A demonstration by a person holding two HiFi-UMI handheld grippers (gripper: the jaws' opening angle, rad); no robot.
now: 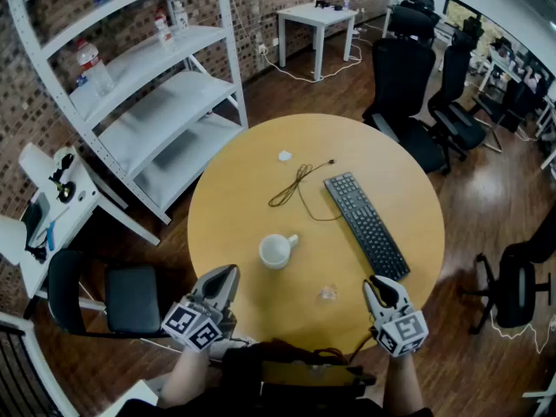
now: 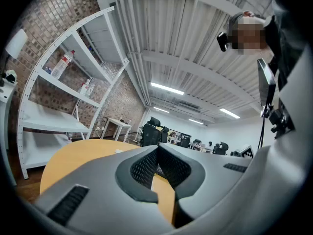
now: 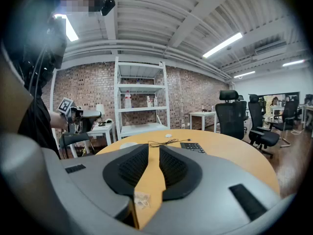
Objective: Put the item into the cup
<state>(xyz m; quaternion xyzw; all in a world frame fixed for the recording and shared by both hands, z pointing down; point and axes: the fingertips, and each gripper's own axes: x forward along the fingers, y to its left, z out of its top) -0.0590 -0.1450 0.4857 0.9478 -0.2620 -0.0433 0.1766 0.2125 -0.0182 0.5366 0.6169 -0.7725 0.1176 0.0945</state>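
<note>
Grippers, two. Right gripper (image 1: 380,282): jaws slightly parted in a narrow slot, nothing grasped, bare tabletop showing between pads. Left gripper (image 1: 228,273): jaw tips seem to meet, nothing between them, though angle is too oblique for certainty. Cup (image 1: 276,251): one, white, upright on round table (image 1: 226,207). Item (image 1: 327,293): one, small clear packet, lying on table outside cup, between cup and right gripper. Keyboard (image 1: 366,224): one, right of cup. Cable (image 1: 300,185): one, beyond cup.
</note>
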